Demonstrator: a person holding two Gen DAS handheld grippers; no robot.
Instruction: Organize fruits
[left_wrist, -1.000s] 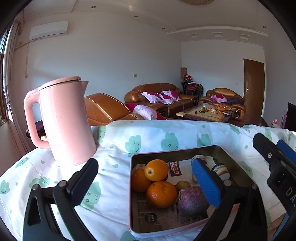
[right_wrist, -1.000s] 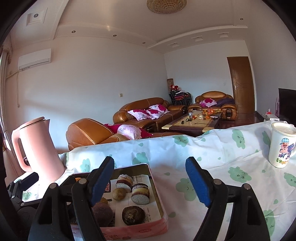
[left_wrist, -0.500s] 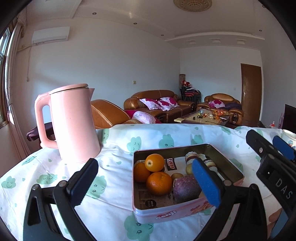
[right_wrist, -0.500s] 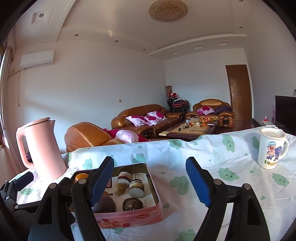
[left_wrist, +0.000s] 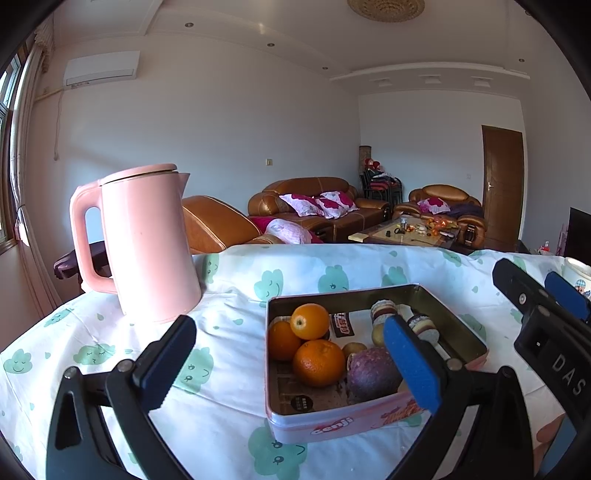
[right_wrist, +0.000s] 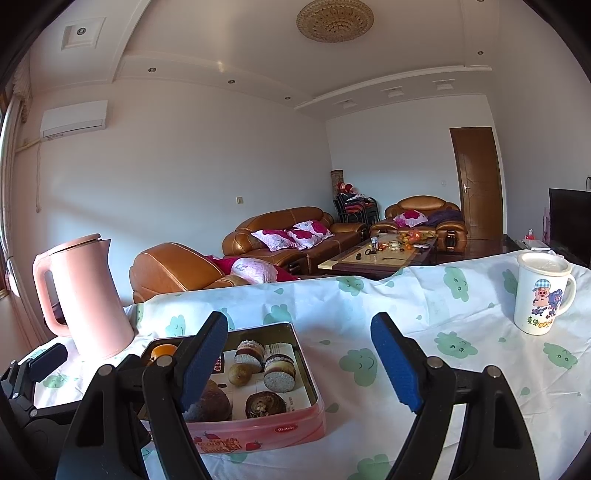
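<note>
Fruit sits in a pink tin (left_wrist: 343, 424) on the counter (left_wrist: 229, 435), which is covered by a white cloth printed with green clouds. Three oranges (left_wrist: 318, 362) are grouped at the left end of the tin, touching one another. A dark purple fruit (left_wrist: 369, 373) lies just beside them toward the near wall. A small brown fruit (right_wrist: 239, 373) and several round cakes (right_wrist: 279, 372) occupy the rest of the tin.

Left gripper (left_wrist: 291, 365): jaws wide apart, nothing between the pads. It hangs above the near edge of the tin, its right finger in front of the purple fruit in the left wrist view.

Right gripper (right_wrist: 301, 363): jaws wide apart, nothing held. It hangs over the right end of the tin and the bare cloth beside it.

A pink kettle (left_wrist: 144, 243) stands upright on the counter, left of the tin and apart from it. A white mug (right_wrist: 541, 293) with a cartoon print stands well to the right. Brown sofas (right_wrist: 291, 236) fill the room behind the counter.
</note>
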